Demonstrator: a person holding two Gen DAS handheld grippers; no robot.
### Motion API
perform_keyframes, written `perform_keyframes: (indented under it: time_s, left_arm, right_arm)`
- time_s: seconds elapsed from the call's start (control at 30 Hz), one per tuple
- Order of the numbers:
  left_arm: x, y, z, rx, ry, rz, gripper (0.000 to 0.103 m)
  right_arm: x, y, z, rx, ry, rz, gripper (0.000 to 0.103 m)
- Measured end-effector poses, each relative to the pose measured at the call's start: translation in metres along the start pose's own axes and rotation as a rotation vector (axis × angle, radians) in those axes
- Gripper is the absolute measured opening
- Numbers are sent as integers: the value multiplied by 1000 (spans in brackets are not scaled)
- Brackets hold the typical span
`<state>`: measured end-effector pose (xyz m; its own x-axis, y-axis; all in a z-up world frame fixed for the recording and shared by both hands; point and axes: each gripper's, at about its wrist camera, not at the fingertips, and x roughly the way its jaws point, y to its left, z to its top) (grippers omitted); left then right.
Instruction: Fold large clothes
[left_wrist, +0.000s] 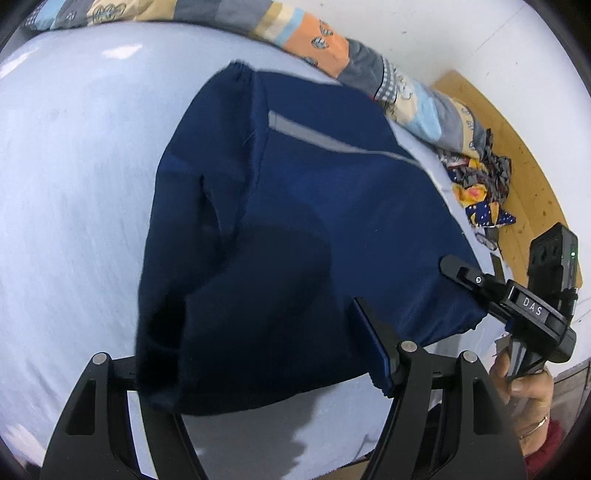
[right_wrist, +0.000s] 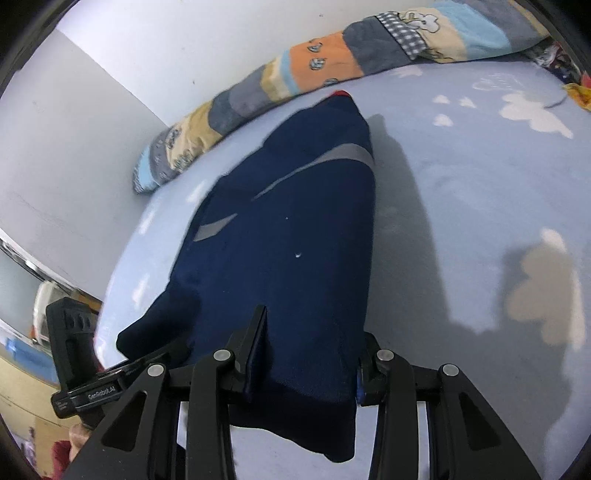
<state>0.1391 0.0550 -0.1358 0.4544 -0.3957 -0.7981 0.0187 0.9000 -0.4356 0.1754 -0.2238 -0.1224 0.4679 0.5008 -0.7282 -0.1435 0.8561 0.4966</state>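
A navy garment (left_wrist: 295, 229) lies on a pale-blue bed sheet (left_wrist: 74, 166) beside a patchwork quilt (right_wrist: 314, 62); both grippers' jaws pinch its near edge.

Matte black tongs (left_wrist: 258, 354), silver pivot screws, blue-padded fingers (left_wrist: 373, 350) (white "DAS" lettering), red sleeve (left_wrist: 546, 446), gold ring (left_wrist: 542, 424)

Matt navy cloth garment (left_wrist: 295, 221) on a soft pale-blue cotton sheet (left_wrist: 74, 184).

The right gripper (left_wrist: 476, 284) bears a "DAS" label, and the left gripper (right_wrist: 110, 384) reads "GenRobot.AI".
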Motion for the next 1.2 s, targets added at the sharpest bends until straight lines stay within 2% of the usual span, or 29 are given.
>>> perform_keyframes:
  time_s: [0.1, 0.2, 0.3, 0.4, 0.47, 0.5, 0.57, 0.63, 0.67, 0.77, 0.93, 1.03, 1.2]
  left_arm:
    - [-5, -1, -5, 10, -23, 42, 71]
    - [-20, 3, -9, 40, -55, 99, 71]
    - [-40, -4, -11, 113, -138, 200, 71]
    - [-64, -16, -12, 193, -255, 295, 71]
    - [-72, -24, -12, 229, -314, 311, 71]
    - [-74, -30, -10, 255, -341, 309, 71]
    - [-71, -42, -9, 303, -366, 300, 71]
    - [-59, -50, -7, 330, -337, 271, 71]
    - [-48, -54, -6, 340, -308, 260, 71]
    - [-17, -61, -1, 349, -246, 293, 71]
    - [7, -39, -2, 297, -149, 343, 72]
    - [9, -34, -3, 266, -139, 324, 72]
    - [10, -36, -8, 283, -141, 340, 73]
  right_arm:
    - [3, -9, -6, 7, 17, -26, 39]
    - [10, -25, -12, 80, 46, -50, 45]
    - [4, -46, -20, 168, 75, -60, 49]
    - [-20, -49, -23, 183, 20, -125, 51]
    - [-45, -39, -21, 102, -85, -246, 51]
    - [-50, -35, -19, 74, -112, -252, 51]
    - [-57, -23, -11, 1, -167, -210, 48]
    - [-52, -14, -7, -30, -176, -159, 42]
    - [-46, -11, -6, -42, -163, -139, 33]
    - [-20, 4, -2, -97, -106, -150, 25]
    - [6, 4, -2, -93, -34, -186, 25]
    - [15, 1, -4, -74, -3, -196, 23]
    - [25, -3, -9, -65, 33, -216, 23]
